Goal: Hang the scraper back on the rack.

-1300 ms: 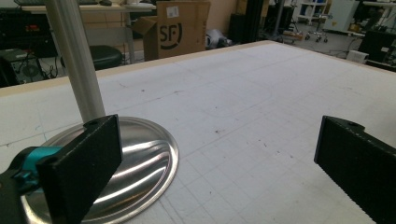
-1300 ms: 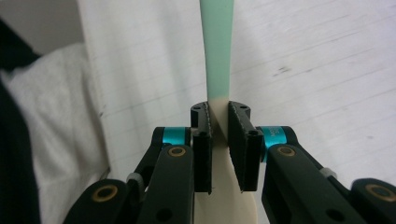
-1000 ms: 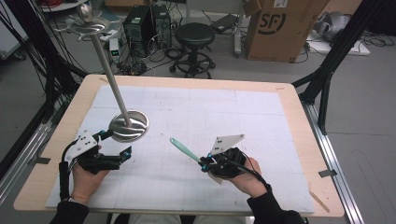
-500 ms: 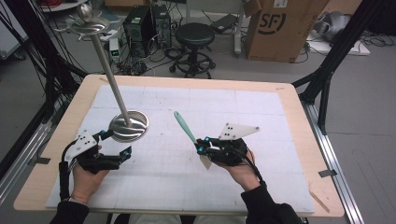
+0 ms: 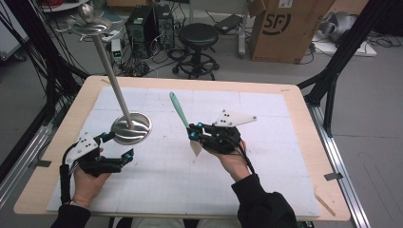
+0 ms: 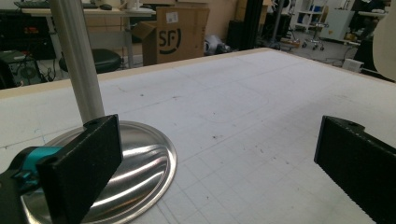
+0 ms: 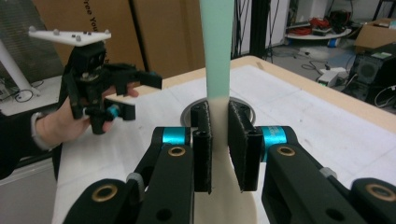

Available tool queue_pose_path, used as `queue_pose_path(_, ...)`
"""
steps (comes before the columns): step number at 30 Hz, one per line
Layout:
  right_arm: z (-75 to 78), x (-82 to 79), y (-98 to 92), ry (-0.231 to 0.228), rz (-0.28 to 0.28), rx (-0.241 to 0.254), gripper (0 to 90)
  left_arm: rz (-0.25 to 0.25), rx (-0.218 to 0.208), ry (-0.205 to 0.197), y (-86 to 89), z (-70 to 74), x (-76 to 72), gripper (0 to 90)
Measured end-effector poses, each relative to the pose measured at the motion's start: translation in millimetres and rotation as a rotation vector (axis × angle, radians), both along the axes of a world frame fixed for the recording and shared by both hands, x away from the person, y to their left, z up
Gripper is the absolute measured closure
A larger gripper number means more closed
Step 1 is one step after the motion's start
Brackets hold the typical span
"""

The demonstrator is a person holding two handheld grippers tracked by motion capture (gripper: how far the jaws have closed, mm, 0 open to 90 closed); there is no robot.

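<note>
Right gripper (image 5: 196, 134), mid-surface, fingers pinching a spatula (image 5: 179, 110). Left gripper (image 5: 119, 146), fingers spread, beside the stand (image 5: 131, 128) near the left edge.

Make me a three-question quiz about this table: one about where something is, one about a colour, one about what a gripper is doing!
1. Where does the metal stand's base sit?
A. near the left gripper
B. on the stool
C. on the cardboard box

2. What colour is the spatula's handle?
A. red
B. mint green
C. black

3. What is the right gripper doing?
A. hanging open
B. lying on the table
C. clamping the spatula

Answers: 1 A, the shiny base lies just past the left gripper's open jaws. 2 B, the handle looks mint green. 3 C, both pads press on the spatula.
</note>
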State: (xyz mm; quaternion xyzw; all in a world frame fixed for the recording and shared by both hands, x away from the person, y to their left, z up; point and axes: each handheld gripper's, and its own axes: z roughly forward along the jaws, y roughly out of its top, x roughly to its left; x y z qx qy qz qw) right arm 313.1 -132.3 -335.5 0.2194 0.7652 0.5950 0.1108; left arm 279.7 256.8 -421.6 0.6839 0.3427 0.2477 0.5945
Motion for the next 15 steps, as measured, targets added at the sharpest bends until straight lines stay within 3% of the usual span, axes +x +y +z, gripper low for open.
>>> queue_pose_path(8, 13.6, 16.5, 16.3, -0.024, 0.02, 0.034, 80.1, -0.003, 0.007, -0.018, 0.8, 0.6, -3.2, 1.7)
queue_pose_path(15, 23.7, 29.3, 35.0, -0.03, 0.044, 0.061, 80.1, 0.004, 0.002, -0.011, 4.5, 0.0, -4.2, 1.7)
